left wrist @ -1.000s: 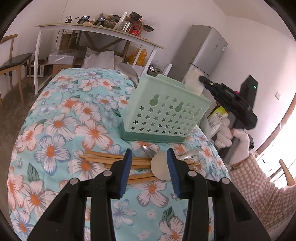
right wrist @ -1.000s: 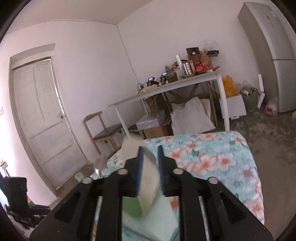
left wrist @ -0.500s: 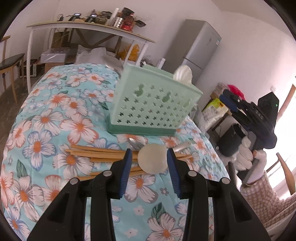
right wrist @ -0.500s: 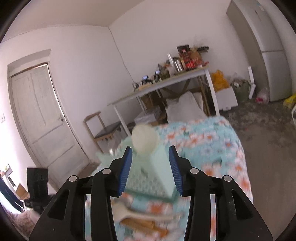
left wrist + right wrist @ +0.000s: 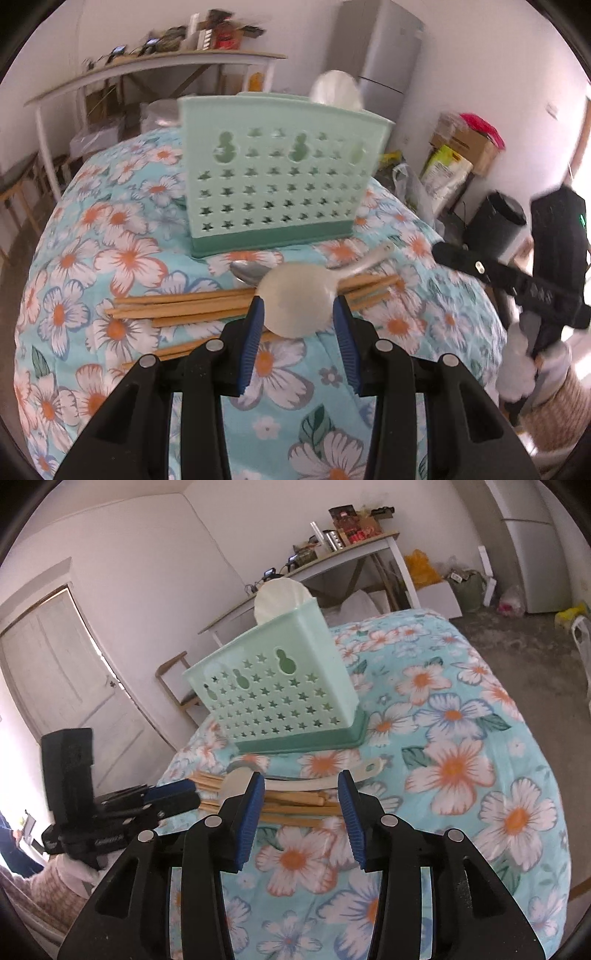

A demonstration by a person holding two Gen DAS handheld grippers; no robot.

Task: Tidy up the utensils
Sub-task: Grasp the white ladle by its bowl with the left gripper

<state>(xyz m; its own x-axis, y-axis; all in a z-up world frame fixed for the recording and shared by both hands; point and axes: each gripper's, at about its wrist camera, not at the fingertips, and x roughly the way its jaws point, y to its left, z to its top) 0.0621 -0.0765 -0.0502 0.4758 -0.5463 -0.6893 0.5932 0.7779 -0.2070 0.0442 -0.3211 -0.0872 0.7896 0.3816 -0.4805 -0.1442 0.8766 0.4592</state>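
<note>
A mint-green utensil holder (image 5: 280,173) with star holes stands on the floral table; a white ladle head (image 5: 334,90) sticks up from it, also in the right wrist view (image 5: 282,598). In front lie wooden chopsticks (image 5: 177,304), a metal spoon (image 5: 247,271) and a white rice paddle (image 5: 295,304). My left gripper (image 5: 297,312) is open, its fingers on either side of the paddle's head. My right gripper (image 5: 301,779) is open and empty, just short of the paddle's handle (image 5: 317,781) and the chopsticks (image 5: 291,806). The holder (image 5: 280,694) stands behind them.
The floral cloth (image 5: 461,760) covers a small table with drop-offs on all sides. A long white table (image 5: 155,70) with clutter, a fridge (image 5: 380,55) and boxes (image 5: 461,151) stand behind. A door (image 5: 55,672) and chair (image 5: 173,679) are at left.
My right gripper opened, left the white ladle in the holder, then drew back and down to the table. My left gripper moved closer around the paddle's head.
</note>
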